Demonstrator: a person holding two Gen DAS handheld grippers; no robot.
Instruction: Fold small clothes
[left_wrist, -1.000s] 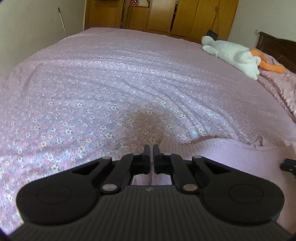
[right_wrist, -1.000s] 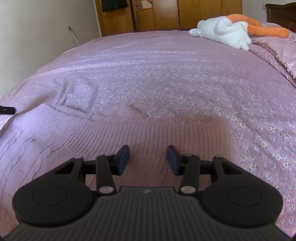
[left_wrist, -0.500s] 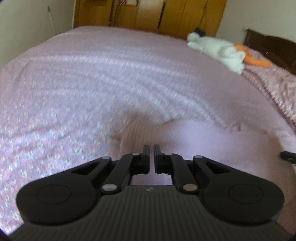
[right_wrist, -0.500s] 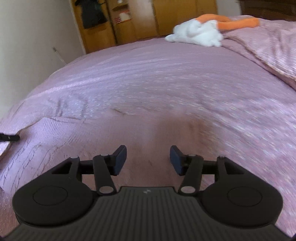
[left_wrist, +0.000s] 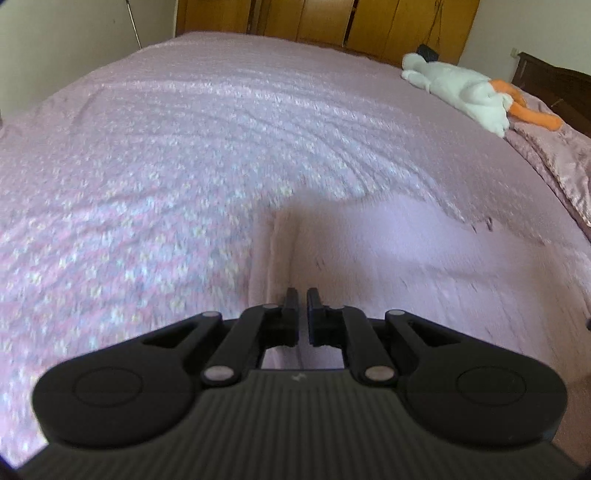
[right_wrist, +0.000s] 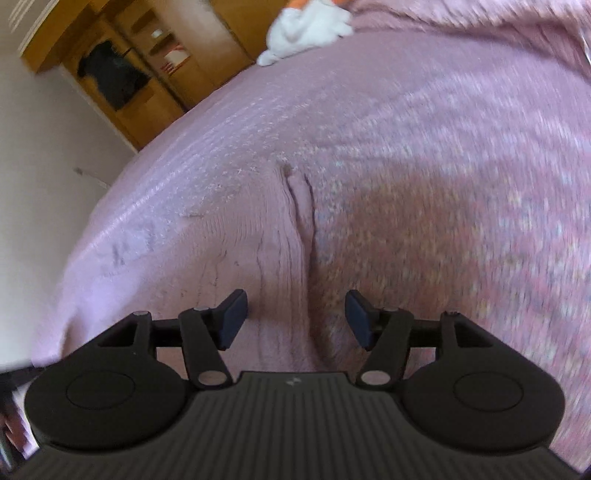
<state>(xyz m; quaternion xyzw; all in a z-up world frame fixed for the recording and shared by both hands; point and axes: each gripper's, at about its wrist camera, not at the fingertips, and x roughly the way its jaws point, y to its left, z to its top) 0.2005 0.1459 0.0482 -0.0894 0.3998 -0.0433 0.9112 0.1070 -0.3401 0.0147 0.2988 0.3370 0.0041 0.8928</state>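
A pale pink knit garment (left_wrist: 406, 258) lies on the flowered pink bedspread (left_wrist: 184, 129). My left gripper (left_wrist: 302, 295) is shut, and a raised ridge of the knit runs straight up into its fingertips, so it pinches the garment's edge. In the right wrist view the same garment (right_wrist: 221, 251) fills the lower left, and its wrinkled right edge runs down between the fingers. My right gripper (right_wrist: 295, 306) hangs just above that edge, rolled to one side. Its jaws are opening and the blue pads touch nothing.
A white plush toy (left_wrist: 461, 92) with orange parts lies at the far right of the bed, beside a rumpled pink quilt (left_wrist: 554, 158) and a dark headboard (left_wrist: 554, 85). Wooden wardrobes (left_wrist: 332, 18) stand beyond the bed. The left wall is bare.
My left gripper stayed shut and dragged the garment's edge across, raising a fold. My right gripper rolled, widened its jaws and slid over to the garment's right edge.
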